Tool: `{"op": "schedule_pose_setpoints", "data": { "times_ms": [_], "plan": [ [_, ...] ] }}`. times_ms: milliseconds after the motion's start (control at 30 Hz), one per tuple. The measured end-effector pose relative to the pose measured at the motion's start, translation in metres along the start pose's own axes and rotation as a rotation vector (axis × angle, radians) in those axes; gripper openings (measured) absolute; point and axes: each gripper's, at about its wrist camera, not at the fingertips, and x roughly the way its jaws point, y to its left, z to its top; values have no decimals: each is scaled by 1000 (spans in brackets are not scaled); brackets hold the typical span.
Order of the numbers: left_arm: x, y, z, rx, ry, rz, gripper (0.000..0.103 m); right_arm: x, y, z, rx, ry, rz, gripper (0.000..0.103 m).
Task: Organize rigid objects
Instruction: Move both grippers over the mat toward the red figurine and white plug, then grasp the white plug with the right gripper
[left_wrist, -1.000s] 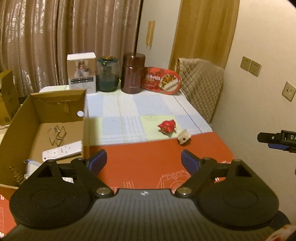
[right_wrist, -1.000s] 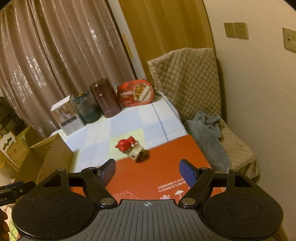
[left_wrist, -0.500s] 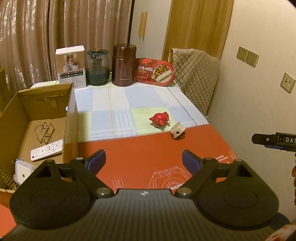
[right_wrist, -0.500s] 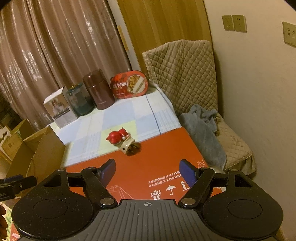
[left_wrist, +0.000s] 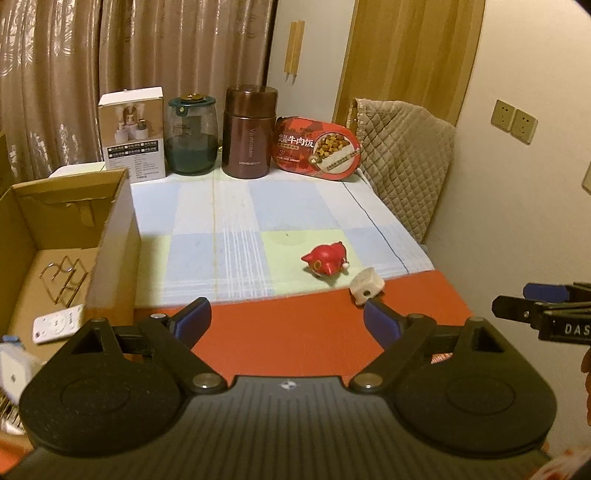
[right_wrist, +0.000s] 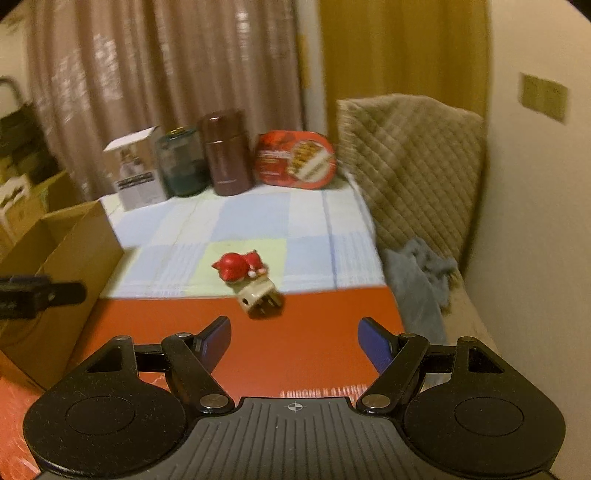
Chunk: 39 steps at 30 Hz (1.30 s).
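Observation:
A small red toy figure (left_wrist: 327, 260) lies on the checked cloth, and a white plug adapter (left_wrist: 366, 286) lies just right of it at the edge of the red board (left_wrist: 295, 336). Both show in the right wrist view, the toy (right_wrist: 238, 267) behind the adapter (right_wrist: 258, 301). My left gripper (left_wrist: 286, 319) is open and empty above the red board, short of both objects. My right gripper (right_wrist: 294, 338) is open and empty, with the adapter just ahead between its fingers' line. An open cardboard box (left_wrist: 62, 240) at the left holds a white remote (left_wrist: 55, 325), a wire holder (left_wrist: 64, 278) and other items.
At the back of the table stand a white carton (left_wrist: 133, 134), a green glass jar (left_wrist: 191, 136), a brown flask (left_wrist: 249, 133) and a red food tin (left_wrist: 317, 147). A quilted chair (right_wrist: 410, 162) with a grey cloth (right_wrist: 421, 280) stands on the right by the wall.
Both grippers have shifted and the right one has moved closer to the adapter and toy. The objects on the table have not moved. Both grippers stay open.

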Motion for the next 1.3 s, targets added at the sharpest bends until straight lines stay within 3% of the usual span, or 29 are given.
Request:
{"op": "schedule_pose_setpoints", "data": {
  "times_ms": [333, 500, 733, 1033, 1300],
  "plan": [
    [64, -2, 11, 43, -12, 25, 87, 84, 12, 3, -291, 11, 96, 73],
    [89, -2, 11, 42, 34, 10, 87, 129, 21, 0, -409, 34, 124, 73],
    [117, -1, 10, 32, 83, 24, 87, 180, 18, -1, -406, 80, 138, 73],
    [141, 5, 10, 18, 93, 28, 87, 206, 14, 0, -418, 73, 181, 73],
    [154, 4, 8, 17, 105, 19, 87, 216, 13, -3, -430, 75, 197, 61]
  ]
}}
